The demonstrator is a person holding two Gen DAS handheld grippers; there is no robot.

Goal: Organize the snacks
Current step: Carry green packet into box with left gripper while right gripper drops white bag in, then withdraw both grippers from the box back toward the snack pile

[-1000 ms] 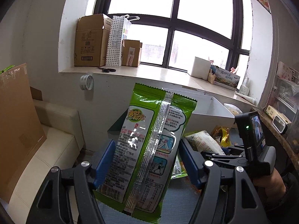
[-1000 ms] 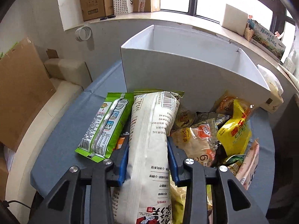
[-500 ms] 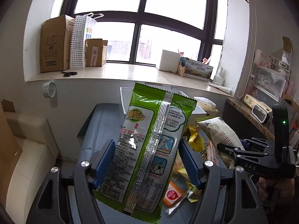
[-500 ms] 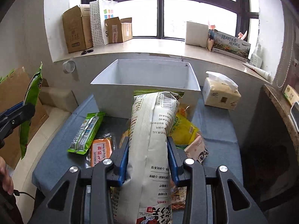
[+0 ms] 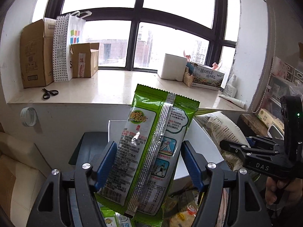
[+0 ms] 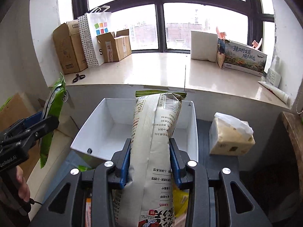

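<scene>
While one white bin [image 6: 113, 121] sits open-topped and bare inside on the grey table [image 6: 204, 132] below the sill, apparently the place the snacks are meant to go, two packets are carried upright above it. The right gripper [image 6: 150, 160] is clamped on one tall cream bag [image 6: 153, 132], held over the bin's near edge and looking poised to drop in. The left gripper [image 5: 148, 162] pinches one green packet [image 5: 151, 147] by its sides, just left of the bin. More loose snacks, too hidden to count, lie under both grippers. One tissue pack [image 6: 230, 138] stands right of the bin.
</scene>
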